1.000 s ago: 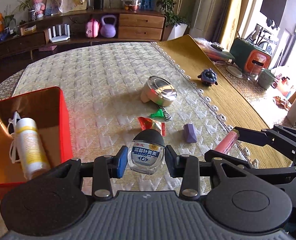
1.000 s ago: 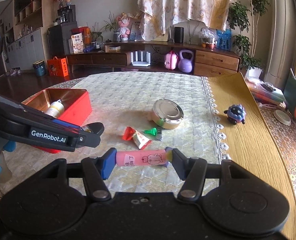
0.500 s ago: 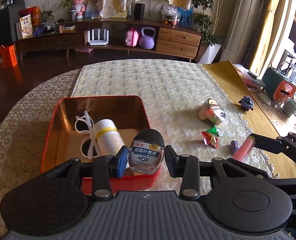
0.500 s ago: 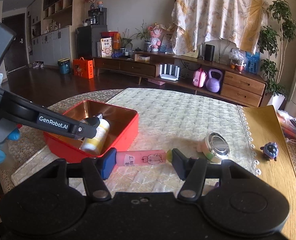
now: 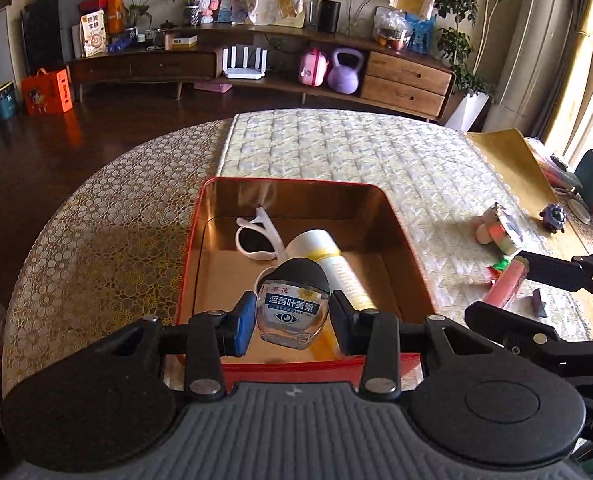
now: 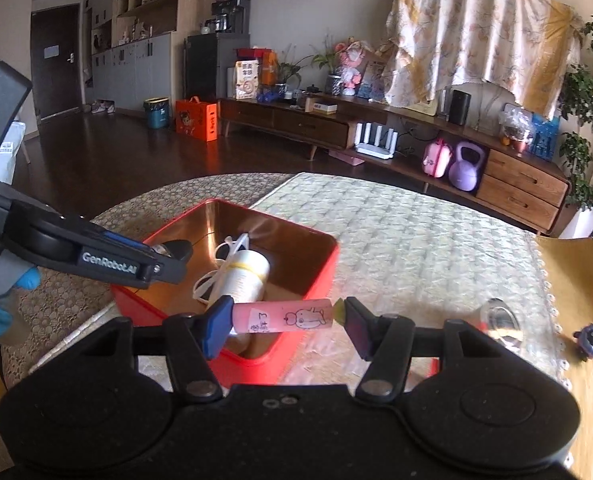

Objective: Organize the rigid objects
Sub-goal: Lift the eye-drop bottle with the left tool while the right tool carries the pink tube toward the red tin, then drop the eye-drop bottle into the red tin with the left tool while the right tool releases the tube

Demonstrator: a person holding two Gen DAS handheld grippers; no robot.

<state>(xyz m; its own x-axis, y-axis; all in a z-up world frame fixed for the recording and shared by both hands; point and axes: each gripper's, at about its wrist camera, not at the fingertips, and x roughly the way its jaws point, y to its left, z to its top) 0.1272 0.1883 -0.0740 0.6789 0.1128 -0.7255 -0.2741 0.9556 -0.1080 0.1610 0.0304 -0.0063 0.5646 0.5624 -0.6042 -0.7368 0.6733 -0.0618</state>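
Ahead of the jaws, the red tin tray point(image 5: 296, 188) has a glossy coppery metal lining; the clear glassy bottle point(image 5: 292, 314) between them carries a matt black cap.

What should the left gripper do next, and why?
Probably lower a little and open. The left gripper holds the bottle over the red tin, above bare floor beside the tube already inside.

table point(image 5: 96, 232) | red tin point(image 5: 410, 248) | round tin point(image 5: 500, 232) | toy point(image 5: 553, 217)
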